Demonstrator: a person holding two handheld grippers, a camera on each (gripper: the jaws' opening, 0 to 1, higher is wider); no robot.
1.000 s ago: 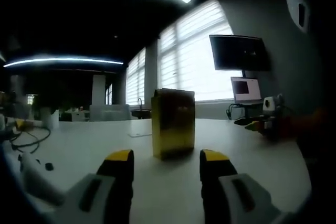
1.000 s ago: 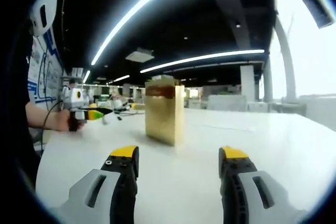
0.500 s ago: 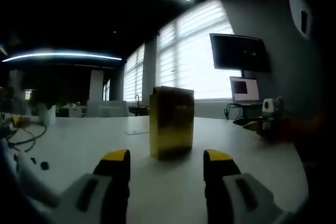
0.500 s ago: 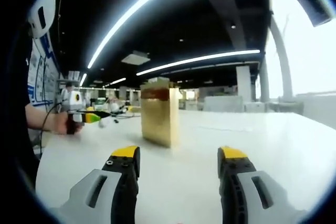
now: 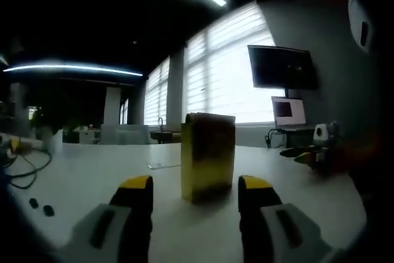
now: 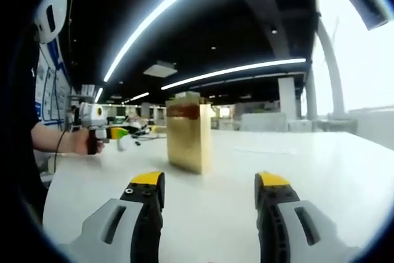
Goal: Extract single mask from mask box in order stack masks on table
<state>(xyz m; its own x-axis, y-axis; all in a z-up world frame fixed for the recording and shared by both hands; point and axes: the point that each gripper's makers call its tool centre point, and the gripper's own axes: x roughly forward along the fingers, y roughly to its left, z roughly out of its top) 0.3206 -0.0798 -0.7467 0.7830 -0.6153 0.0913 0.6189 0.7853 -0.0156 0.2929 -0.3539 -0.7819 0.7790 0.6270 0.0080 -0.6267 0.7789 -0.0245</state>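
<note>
A tall gold mask box [image 5: 208, 156] stands upright on the white table [image 5: 92, 177], a short way beyond my left gripper [image 5: 195, 192], which is open with nothing between its yellow-tipped fingers. The same gold mask box [image 6: 189, 131] stands in the right gripper view, ahead and slightly left of my right gripper [image 6: 209, 192], also open and holding nothing. The other gripper [image 6: 101, 131], held in a person's hand, comes in from the left in the right gripper view, and from the right as a gripper [image 5: 317, 152] in the left gripper view.
Cables and small dark bits [image 5: 24, 180] lie at the table's left. A monitor [image 5: 282, 67] and a laptop [image 5: 288, 113] stand at the back right by the bright windows. A flat white sheet [image 5: 161, 165] lies behind the box.
Both views have shifted slightly with the hands. The box stands where it was, and both grippers stay open.
</note>
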